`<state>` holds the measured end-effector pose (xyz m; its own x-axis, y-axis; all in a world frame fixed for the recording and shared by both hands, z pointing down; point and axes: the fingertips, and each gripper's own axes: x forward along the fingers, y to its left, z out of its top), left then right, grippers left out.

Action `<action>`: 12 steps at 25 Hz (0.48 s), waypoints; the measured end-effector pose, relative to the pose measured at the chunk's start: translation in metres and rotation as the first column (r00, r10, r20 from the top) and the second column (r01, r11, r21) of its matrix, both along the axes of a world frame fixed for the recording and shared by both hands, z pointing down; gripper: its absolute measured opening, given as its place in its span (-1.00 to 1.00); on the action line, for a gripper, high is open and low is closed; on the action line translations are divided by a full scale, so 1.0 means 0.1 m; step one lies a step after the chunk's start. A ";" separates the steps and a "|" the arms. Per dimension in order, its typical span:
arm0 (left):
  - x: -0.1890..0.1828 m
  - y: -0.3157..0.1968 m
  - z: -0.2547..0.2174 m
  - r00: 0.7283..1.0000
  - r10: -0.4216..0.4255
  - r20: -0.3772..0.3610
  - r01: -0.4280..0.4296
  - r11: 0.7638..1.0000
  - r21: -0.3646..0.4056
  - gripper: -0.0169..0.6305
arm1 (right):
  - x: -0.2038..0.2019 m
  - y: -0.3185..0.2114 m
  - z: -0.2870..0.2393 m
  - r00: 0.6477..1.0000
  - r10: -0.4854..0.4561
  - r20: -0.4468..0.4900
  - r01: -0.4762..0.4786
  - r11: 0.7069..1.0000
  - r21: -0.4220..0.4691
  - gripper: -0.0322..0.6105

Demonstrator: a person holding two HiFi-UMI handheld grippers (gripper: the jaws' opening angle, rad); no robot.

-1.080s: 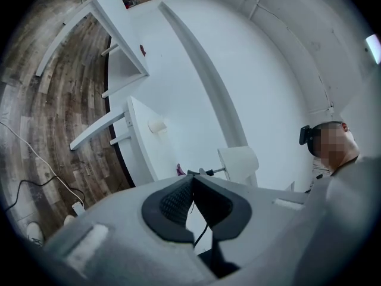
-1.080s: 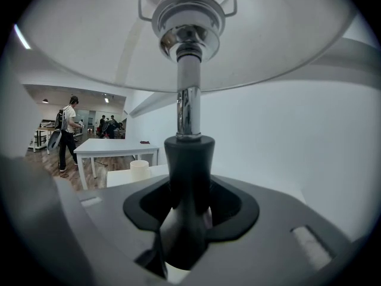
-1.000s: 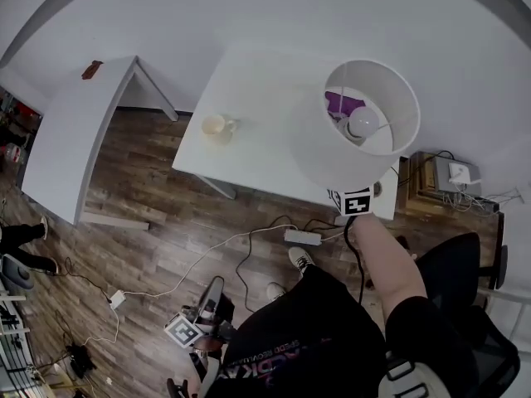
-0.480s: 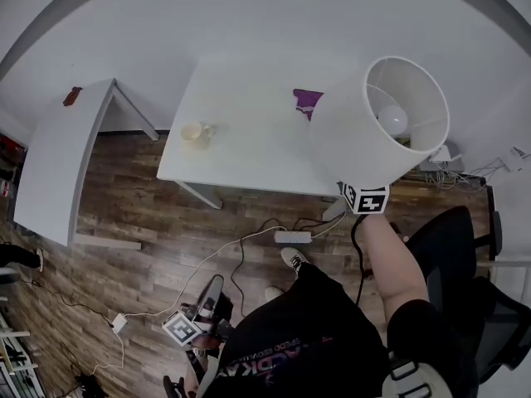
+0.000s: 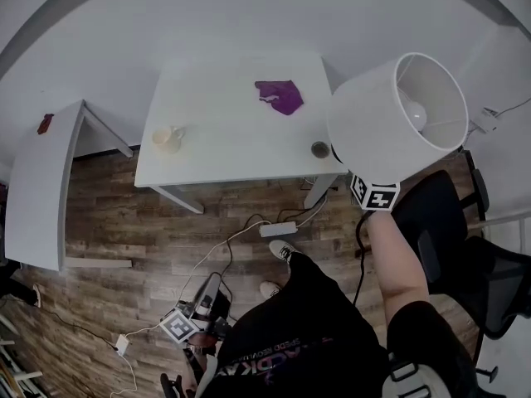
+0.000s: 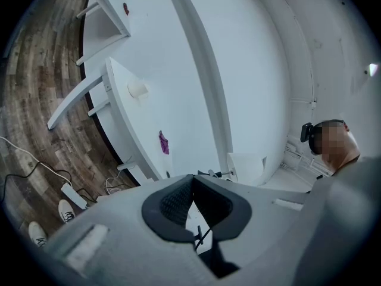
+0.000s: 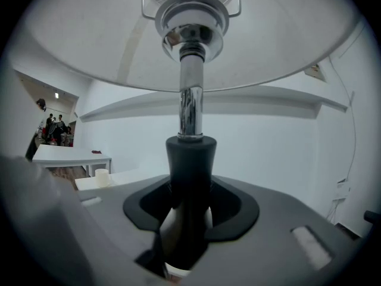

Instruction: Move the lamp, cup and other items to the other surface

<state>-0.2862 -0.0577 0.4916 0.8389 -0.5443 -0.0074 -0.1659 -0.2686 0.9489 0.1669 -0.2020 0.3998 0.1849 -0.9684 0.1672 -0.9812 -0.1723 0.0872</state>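
"Lamp (image 5: 397,118), where is it hanging?"
"Right tool (image 7: 189,186) is clamping its upright stem, off the table's (image 5: 224,152) right edge; the other table (image 5: 37,181) is lying well apart, leftward."

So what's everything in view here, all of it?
lamp: one, white shade, held up at right
middle table: one, white, centre
left table: one, white, far left
cup: one, cream, middle table's left part
cloth: one, purple, middle table's back
round thing: one, dark, middle table's right front corner
small item: one, reddish, left table
power strip: one, white, floor below middle table
chair: one, black, right
right claw: one, grey, shut on the lamp's stem
left claw: one, grey, shut, empty, low left
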 end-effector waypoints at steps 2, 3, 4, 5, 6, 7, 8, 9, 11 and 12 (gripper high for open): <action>0.04 0.05 0.02 0.999 0.037 0.004 -0.037 0.999 0.000 -0.96 | 0.08 0.20 -0.03 0.999 0.035 0.000 -0.035 0.999 0.004 -0.40; 0.07 0.07 0.03 0.999 0.055 -0.002 -0.055 0.998 -0.003 -0.96 | 0.13 0.29 -0.05 0.999 0.052 0.000 -0.052 0.999 0.007 -0.40; 0.10 0.09 0.04 0.997 0.073 -0.004 -0.073 0.997 -0.004 -0.96 | 0.17 0.39 -0.06 0.998 0.068 0.000 -0.068 0.998 0.009 -0.40; 0.14 0.10 0.04 0.996 0.092 0.000 -0.092 0.996 -0.001 -0.96 | 0.23 0.48 -0.07 0.997 0.083 0.000 -0.083 0.996 0.009 -0.40; 0.19 0.12 0.04 0.994 0.110 0.002 -0.110 0.994 0.001 -0.96 | 0.29 0.57 -0.08 0.995 0.099 -0.003 -0.099 0.995 0.008 -0.40; 0.24 0.14 0.03 0.992 0.126 -0.002 -0.126 0.992 0.001 -0.96 | 0.36 0.66 -0.08 0.993 0.115 -0.006 -0.115 0.993 0.005 -0.40; 0.29 0.15 0.02 0.990 0.140 -0.004 -0.140 0.990 0.003 -0.96 | 0.44 0.74 -0.09 0.991 0.132 -0.010 -0.132 0.991 0.003 -0.40; 0.33 0.15 0.02 0.988 0.154 0.005 -0.154 0.988 0.011 -0.96 | 0.51 0.82 -0.10 0.989 0.148 -0.014 -0.148 0.989 0.001 -0.40; 0.39 0.13 0.04 0.983 0.178 0.036 -0.179 0.983 0.029 -0.96 | 0.67 0.97 -0.10 0.984 0.176 -0.018 -0.176 0.984 0.000 -0.40; 0.42 0.13 0.05 0.981 0.188 0.044 -0.190 0.981 0.031 -0.96 | 0.74 1.03 -0.10 0.982 0.189 -0.016 -0.189 0.982 0.000 -0.40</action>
